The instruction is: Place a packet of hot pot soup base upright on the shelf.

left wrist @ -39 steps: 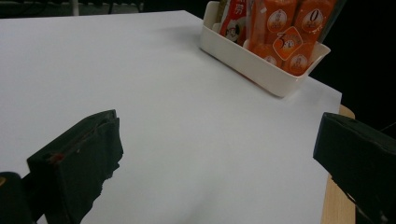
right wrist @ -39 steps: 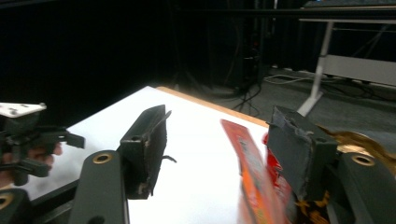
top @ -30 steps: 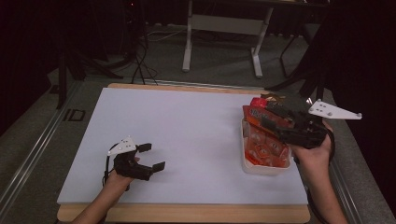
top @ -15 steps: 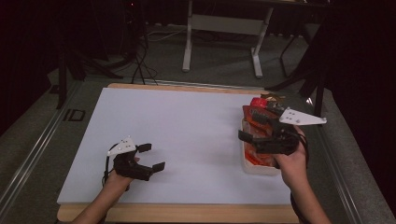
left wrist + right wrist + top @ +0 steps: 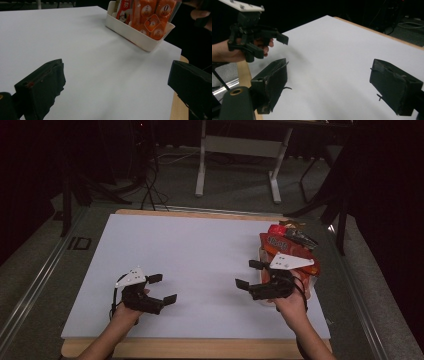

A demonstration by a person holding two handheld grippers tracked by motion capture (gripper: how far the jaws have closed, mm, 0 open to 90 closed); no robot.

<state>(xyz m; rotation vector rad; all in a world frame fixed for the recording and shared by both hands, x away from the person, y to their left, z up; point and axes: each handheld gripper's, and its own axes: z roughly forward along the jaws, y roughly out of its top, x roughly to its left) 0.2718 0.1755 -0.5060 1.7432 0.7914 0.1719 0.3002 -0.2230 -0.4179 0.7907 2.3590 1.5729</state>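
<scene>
White sheet (image 5: 200, 270) covers a wooden table (image 5: 200, 347), whose bare edge runs along the bottom of the frame. Grey metal stand (image 5: 240, 150) on the floor at upper centre. Black cables (image 5: 150, 180) lie on the floor at upper left. Metal rail (image 5: 35, 285) runs along the left edge.

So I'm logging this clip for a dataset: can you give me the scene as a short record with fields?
surface: white board on a wooden table
container: white plastic bin at the board's right edge
contents: orange and red snack packets, standing upright
left gripper: jaws open, empty, over the board's near left
right gripper: jaws open after widening, empty, beside the bin, pointing towards the left gripper
</scene>
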